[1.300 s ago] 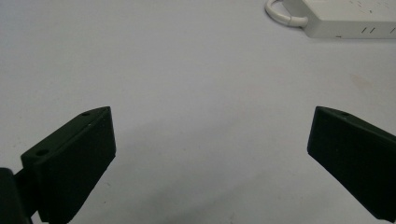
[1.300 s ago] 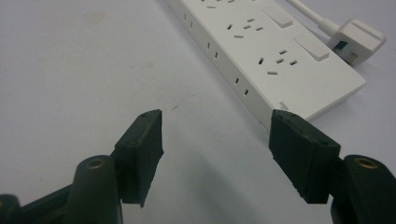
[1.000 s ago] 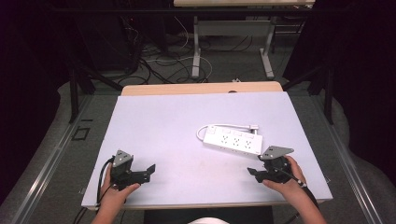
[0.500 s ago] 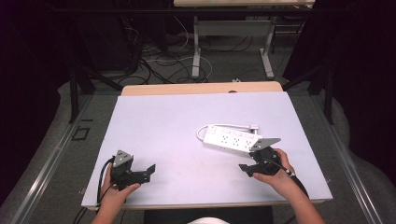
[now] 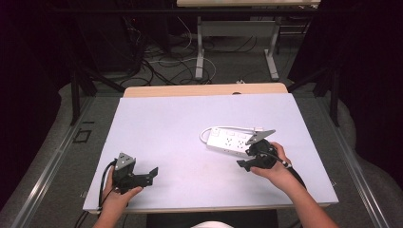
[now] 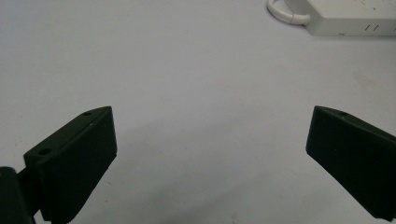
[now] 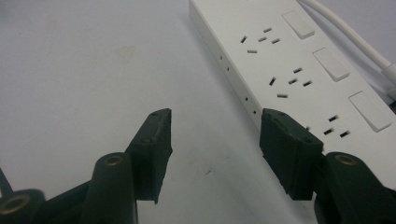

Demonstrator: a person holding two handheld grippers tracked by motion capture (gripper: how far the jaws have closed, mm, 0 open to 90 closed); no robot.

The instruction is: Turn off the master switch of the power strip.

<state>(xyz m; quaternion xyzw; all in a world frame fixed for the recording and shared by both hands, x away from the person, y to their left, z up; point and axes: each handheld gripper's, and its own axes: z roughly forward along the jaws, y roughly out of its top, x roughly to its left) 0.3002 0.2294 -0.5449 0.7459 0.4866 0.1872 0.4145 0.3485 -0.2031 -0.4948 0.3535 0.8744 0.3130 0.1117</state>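
Right tool (image 7: 215, 140), half open and just been closing with nothing gripped, best squared over the near edge of the long white plastic power strip (image 7: 299, 70) on the pale tabletop (image 5: 166, 123) before clamping; left tool (image 6: 210, 154) wide open, holding nothing.

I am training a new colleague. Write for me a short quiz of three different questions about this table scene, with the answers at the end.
1. True or false: the right gripper holds the white plastic power strip between its pads.
2. Which gripper is nearer to the power strip? A) left gripper B) right gripper
3. Fill in: the power strip lies flat on the pale ______ tabletop.

Key
1. False. In the right gripper view the jaws stand apart with bare tabletop between them; one jaw is at the strip's near edge. The jaws have just been closing, with nothing between them.
2. B. In the high view it is right beside the strip.
3. lavender
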